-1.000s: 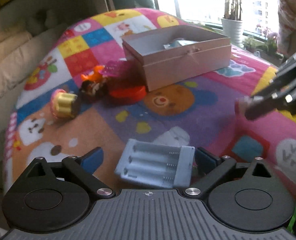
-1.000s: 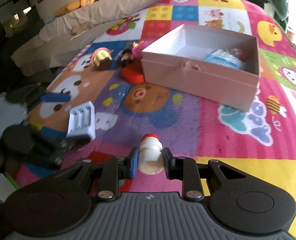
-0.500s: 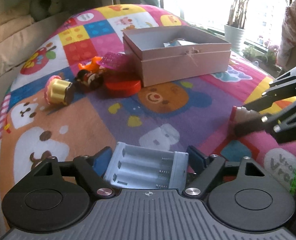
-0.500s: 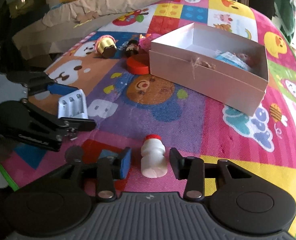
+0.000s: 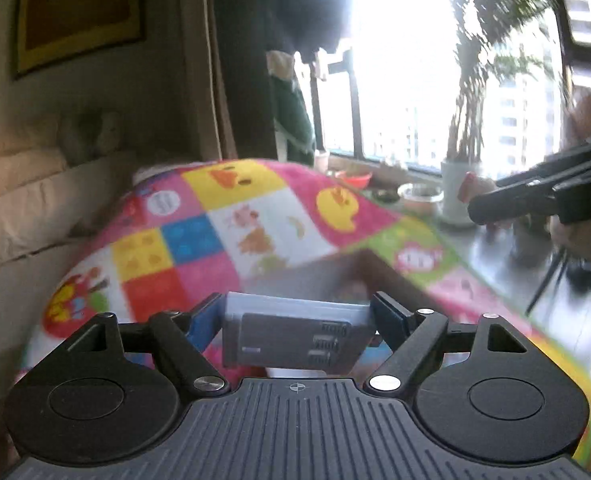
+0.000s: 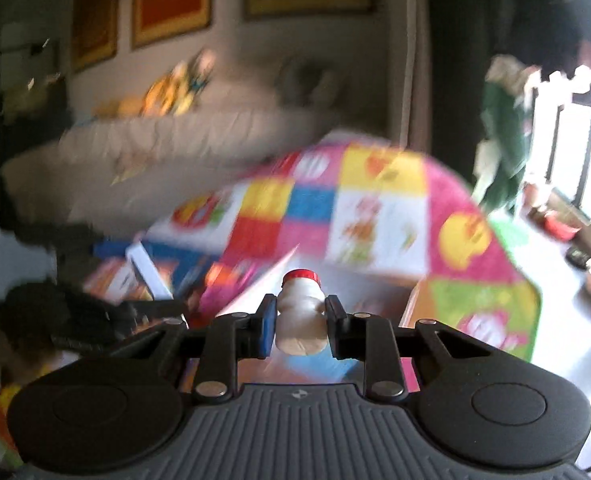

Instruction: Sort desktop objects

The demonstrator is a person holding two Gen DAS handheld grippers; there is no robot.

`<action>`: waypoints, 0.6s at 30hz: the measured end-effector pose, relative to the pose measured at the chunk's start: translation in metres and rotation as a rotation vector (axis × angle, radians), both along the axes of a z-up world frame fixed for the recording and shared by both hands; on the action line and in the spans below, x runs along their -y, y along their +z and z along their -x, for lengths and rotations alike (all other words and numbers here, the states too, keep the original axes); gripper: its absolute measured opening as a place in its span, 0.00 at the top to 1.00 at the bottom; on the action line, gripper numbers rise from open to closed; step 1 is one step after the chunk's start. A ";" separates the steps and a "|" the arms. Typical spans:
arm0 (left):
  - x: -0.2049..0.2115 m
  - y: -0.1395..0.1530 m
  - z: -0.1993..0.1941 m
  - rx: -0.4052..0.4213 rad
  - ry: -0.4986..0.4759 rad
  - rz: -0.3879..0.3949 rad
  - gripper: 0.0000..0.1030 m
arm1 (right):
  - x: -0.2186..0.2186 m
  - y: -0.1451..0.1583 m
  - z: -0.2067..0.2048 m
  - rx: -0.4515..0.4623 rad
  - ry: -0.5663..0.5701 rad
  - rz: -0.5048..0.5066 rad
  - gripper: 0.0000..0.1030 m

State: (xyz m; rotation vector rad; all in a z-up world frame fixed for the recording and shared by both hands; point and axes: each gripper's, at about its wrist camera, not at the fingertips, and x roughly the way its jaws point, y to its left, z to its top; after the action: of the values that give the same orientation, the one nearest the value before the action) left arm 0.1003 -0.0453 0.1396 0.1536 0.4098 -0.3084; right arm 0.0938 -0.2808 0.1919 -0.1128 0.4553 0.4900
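Note:
My left gripper (image 5: 297, 316) is shut on a grey battery holder (image 5: 291, 336), which is held level between the blue pads and lifted above the colourful play mat (image 5: 255, 220). The pink cardboard box (image 5: 327, 276) lies blurred just beyond it. In the right wrist view, my right gripper (image 6: 299, 320) is shut on a small white bottle with a red cap (image 6: 300, 308), also raised off the mat (image 6: 375, 208). The box (image 6: 375, 292) sits right behind the bottle. Each gripper shows in the other's view: the right gripper (image 5: 495, 208) on the right, the left gripper (image 6: 135, 312) on the left.
A beige sofa (image 5: 35, 208) runs along the far left of the mat. A potted plant (image 5: 451, 192) and small bowls stand by the window at the back right. A person in green (image 6: 503, 140) stands beyond the mat's far end. Several toys lie blurred left of the box.
The left jaws closed on the battery holder. Both grippers then rose off the mat with their objects and tilted up, so the views now reach the far wall and window.

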 end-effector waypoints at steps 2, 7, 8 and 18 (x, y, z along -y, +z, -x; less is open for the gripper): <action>0.011 -0.008 -0.034 -0.030 0.002 0.052 0.18 | 0.001 -0.002 -0.024 -0.014 -0.031 -0.003 0.76; 0.005 -0.049 -0.078 -0.170 0.066 0.148 0.12 | -0.007 -0.027 -0.071 -0.125 -0.053 -0.003 0.76; -0.004 -0.055 -0.074 -0.177 0.072 0.169 0.08 | -0.009 -0.034 -0.078 -0.137 -0.058 0.011 0.76; -0.054 -0.104 0.013 -0.175 0.206 0.017 0.04 | -0.062 -0.079 -0.157 -0.306 -0.067 0.029 0.76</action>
State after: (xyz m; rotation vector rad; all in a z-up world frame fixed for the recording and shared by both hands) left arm 0.0871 0.0091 0.0356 0.0665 0.5913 -0.1224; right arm 0.2510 -0.2186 0.1133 -0.0501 0.7634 0.4361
